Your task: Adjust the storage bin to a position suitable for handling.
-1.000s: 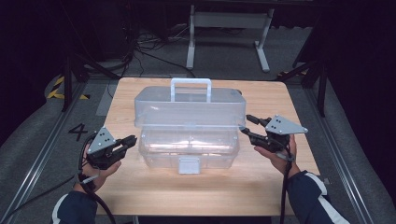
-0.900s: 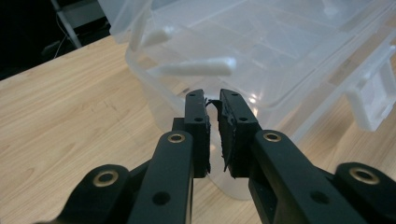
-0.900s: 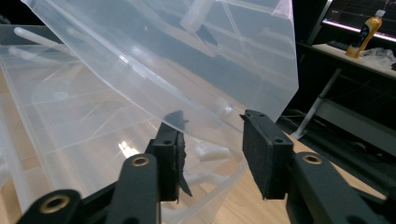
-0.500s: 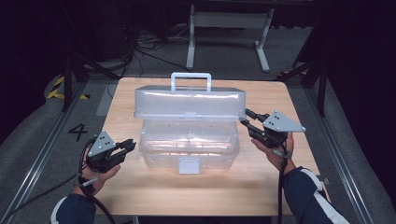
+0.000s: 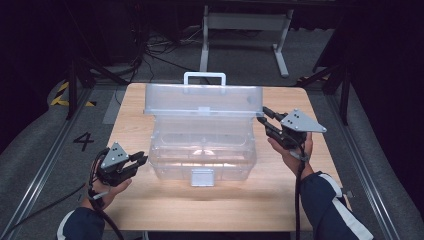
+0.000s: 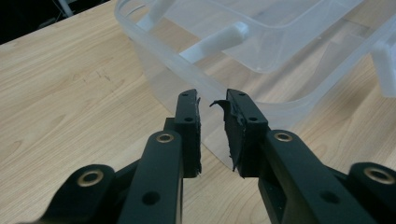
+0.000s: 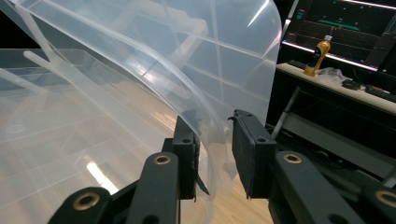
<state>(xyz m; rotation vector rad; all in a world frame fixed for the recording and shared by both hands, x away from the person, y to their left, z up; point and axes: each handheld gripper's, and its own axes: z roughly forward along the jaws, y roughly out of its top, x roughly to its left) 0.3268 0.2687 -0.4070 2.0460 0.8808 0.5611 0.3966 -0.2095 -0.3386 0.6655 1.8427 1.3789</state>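
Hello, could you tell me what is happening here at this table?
A person with a gripper in each hand is opening a clear plastic storage box on a wooden table. The right gripper has the right edge of the hinged lid between its jaws, and the lid stands raised and tilted back, its white handle on top. The left gripper sits just beside the box's left wall, jaws slightly apart with nothing between them. The box looks empty.

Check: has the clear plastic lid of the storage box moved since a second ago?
Yes. The clear plastic lid has swung up and back toward the wooden table's far edge, its right corner between the right tongs, whose jaws have just been closing.
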